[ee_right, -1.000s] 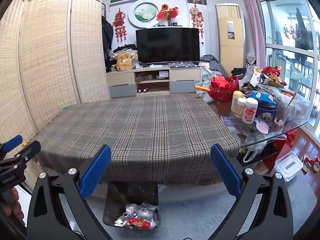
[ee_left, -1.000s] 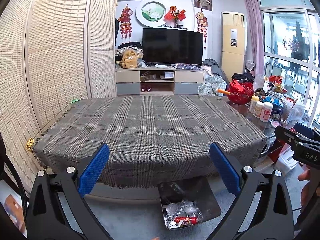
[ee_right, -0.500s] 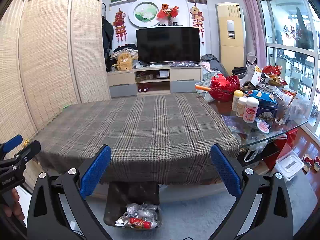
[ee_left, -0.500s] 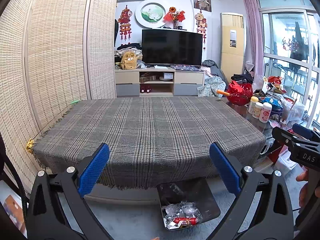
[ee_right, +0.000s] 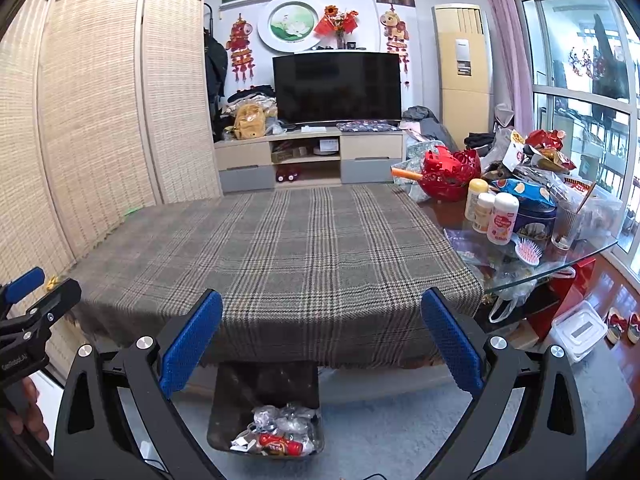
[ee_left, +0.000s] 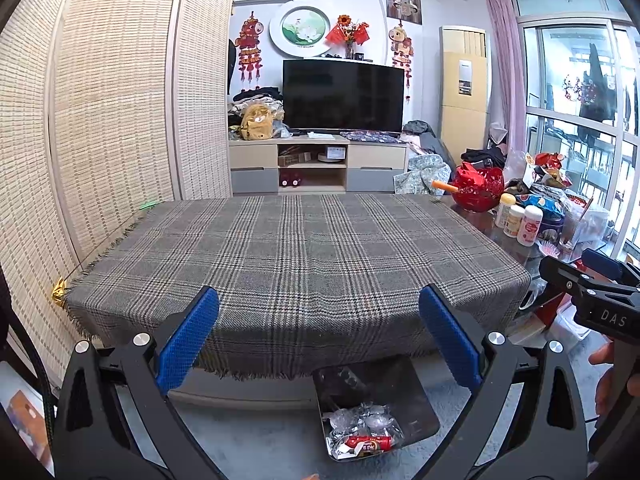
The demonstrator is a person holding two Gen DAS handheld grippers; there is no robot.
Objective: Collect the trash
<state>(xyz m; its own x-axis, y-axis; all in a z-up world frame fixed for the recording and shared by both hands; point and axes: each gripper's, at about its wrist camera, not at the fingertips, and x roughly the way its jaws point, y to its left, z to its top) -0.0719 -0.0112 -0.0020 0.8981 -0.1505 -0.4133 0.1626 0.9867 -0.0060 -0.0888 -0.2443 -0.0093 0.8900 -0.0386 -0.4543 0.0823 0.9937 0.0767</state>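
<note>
A dark bin (ee_left: 416, 392) (ee_right: 240, 392) stands on the floor under the table's near edge. Inside lies crumpled clear plastic and a red wrapper (ee_left: 368, 443) (ee_right: 280, 446). My left gripper (ee_left: 318, 334) hangs open above the bin, nothing between its blue pads. My right gripper (ee_right: 322, 336) is open too and holds nothing; it also shows at the right edge of the left wrist view (ee_left: 588, 280). The left gripper's tip shows at the left edge of the right wrist view (ee_right: 36, 292). The plaid tablecloth (ee_left: 296, 256) (ee_right: 280, 252) carries no loose trash.
Right end of the glass table (ee_right: 560, 264) holds a red basket (ee_right: 448, 176), white bottles (ee_right: 502, 218), a blue tin, a glass and a pink brush. Woven screen (ee_left: 100, 120) stands left. TV stand (ee_left: 316, 164) behind. White box (ee_right: 580, 330) and red bag on the floor at right.
Both grippers have drifted slightly; the view barely shifts. Both stay open and empty.
</note>
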